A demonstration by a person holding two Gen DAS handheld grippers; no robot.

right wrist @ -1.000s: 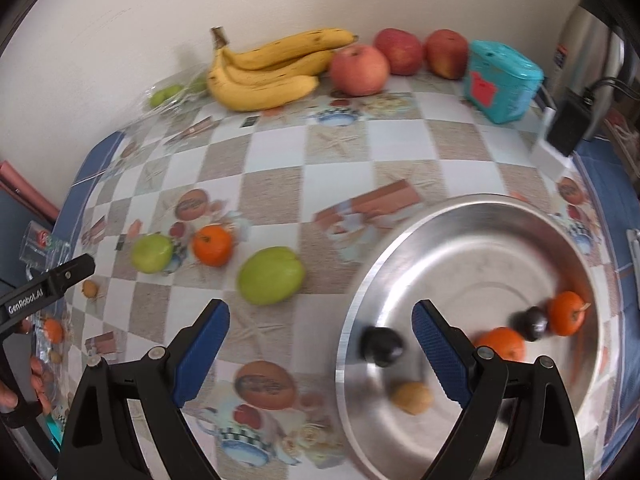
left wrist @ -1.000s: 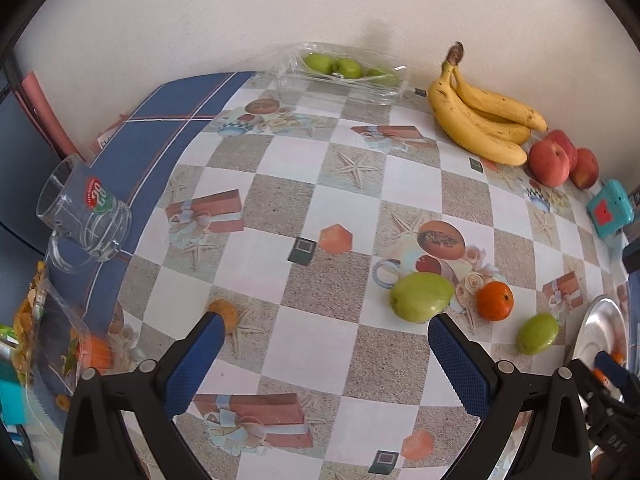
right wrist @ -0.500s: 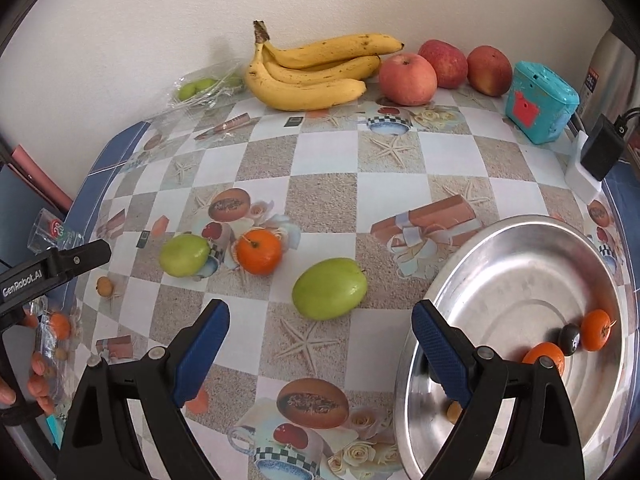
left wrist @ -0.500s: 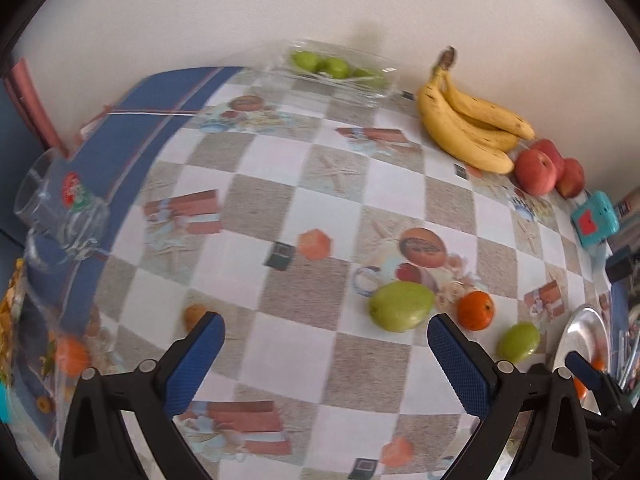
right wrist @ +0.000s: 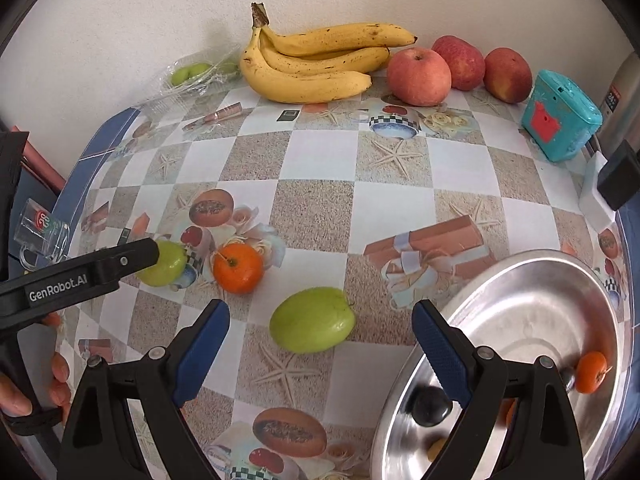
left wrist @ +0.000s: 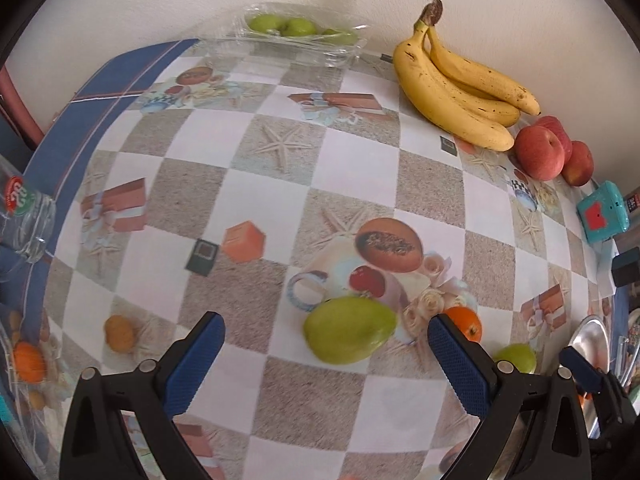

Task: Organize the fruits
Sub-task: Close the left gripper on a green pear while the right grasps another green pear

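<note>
Landmark: the steel dish (right wrist: 532,292) on the tabletop (right wrist: 316,168). Just left of it lies a pear-like fruit (right wrist: 312,319); farther left a mandarin (right wrist: 237,268), then a second pear-like fruit (right wrist: 166,263). Behind the dish, along the wall, lie bananas (right wrist: 316,65), three apples (right wrist: 418,76) and a small box (right wrist: 560,116). In the dish lie small fruits (right wrist: 592,372).

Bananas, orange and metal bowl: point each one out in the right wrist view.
bananas (right wrist: 316,64), right wrist view, on the middle of the bunch.
orange (right wrist: 238,268), right wrist view, on the centre of its peel.
metal bowl (right wrist: 532,308), right wrist view, on the bare inner wall.
</note>
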